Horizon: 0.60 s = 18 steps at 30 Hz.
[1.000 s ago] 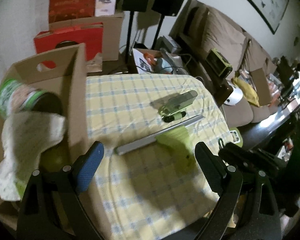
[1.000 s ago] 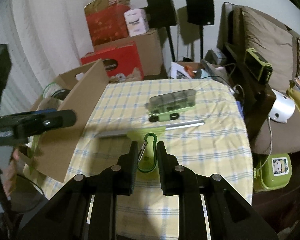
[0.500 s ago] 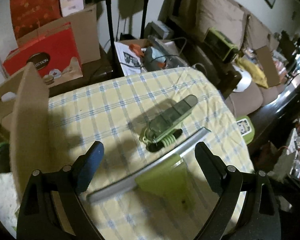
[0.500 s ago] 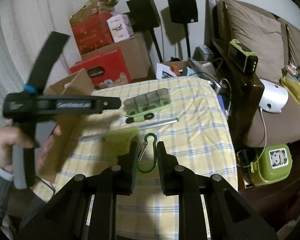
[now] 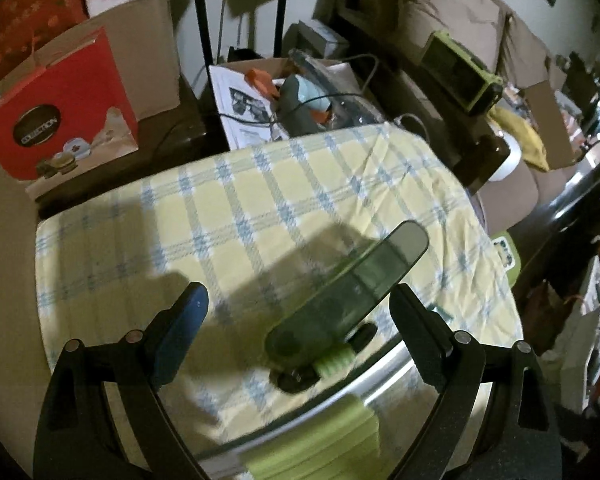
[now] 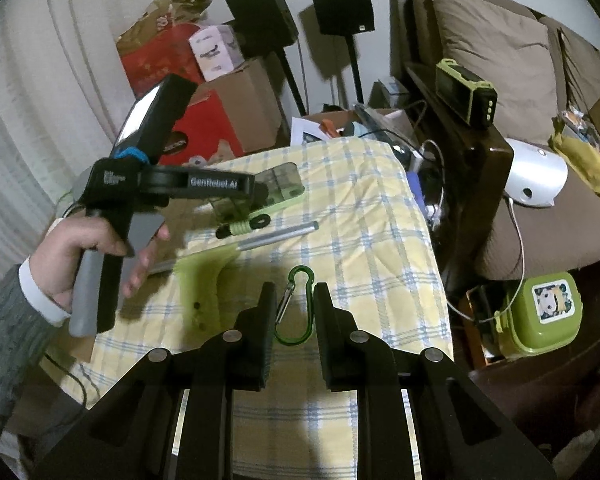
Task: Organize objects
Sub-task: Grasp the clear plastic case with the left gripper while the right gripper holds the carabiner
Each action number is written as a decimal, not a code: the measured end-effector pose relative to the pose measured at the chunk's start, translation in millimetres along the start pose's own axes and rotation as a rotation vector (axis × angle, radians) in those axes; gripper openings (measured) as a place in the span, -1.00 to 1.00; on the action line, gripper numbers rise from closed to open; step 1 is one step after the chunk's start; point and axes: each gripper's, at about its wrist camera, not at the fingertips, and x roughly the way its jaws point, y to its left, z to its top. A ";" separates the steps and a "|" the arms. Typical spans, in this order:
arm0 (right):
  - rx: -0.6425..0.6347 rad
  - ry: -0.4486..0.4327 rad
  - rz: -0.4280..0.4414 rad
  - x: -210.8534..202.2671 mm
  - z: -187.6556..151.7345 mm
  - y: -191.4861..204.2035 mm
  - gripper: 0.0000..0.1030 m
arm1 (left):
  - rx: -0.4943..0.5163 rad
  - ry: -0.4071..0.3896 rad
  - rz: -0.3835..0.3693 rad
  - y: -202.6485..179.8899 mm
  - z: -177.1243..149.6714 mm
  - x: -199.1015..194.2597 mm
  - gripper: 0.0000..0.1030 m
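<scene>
On tabletop (image 6: 380, 216): one carabiner (image 6: 294, 306), one squeegee (image 6: 220, 264), one translucent case (image 6: 280, 184). Behind: two speakers (image 6: 342, 6). One green lunchbox (image 6: 544, 312).

Woven checked tablecloth (image 5: 260, 208), glossy metal carabiner (image 6: 294, 308), smoky translucent plastic case (image 5: 352, 284)
</scene>
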 end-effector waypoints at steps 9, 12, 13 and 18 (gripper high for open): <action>0.008 0.008 0.002 3.6 -1.2 -5.7 -0.66 | 0.112 0.038 -0.001 -28.5 1.4 17.8 -0.11; 0.008 0.006 0.004 3.1 -0.5 -5.6 -0.66 | 0.151 0.016 0.040 -37.1 -0.7 13.9 -0.39; 0.006 0.004 0.006 2.4 -0.3 -5.1 -0.66 | 0.152 0.012 0.040 -38.1 -1.3 11.9 -0.42; -0.004 -0.008 0.004 -1.7 3.2 0.6 -0.66 | 0.139 -0.035 0.023 -39.4 -3.9 -9.7 -0.49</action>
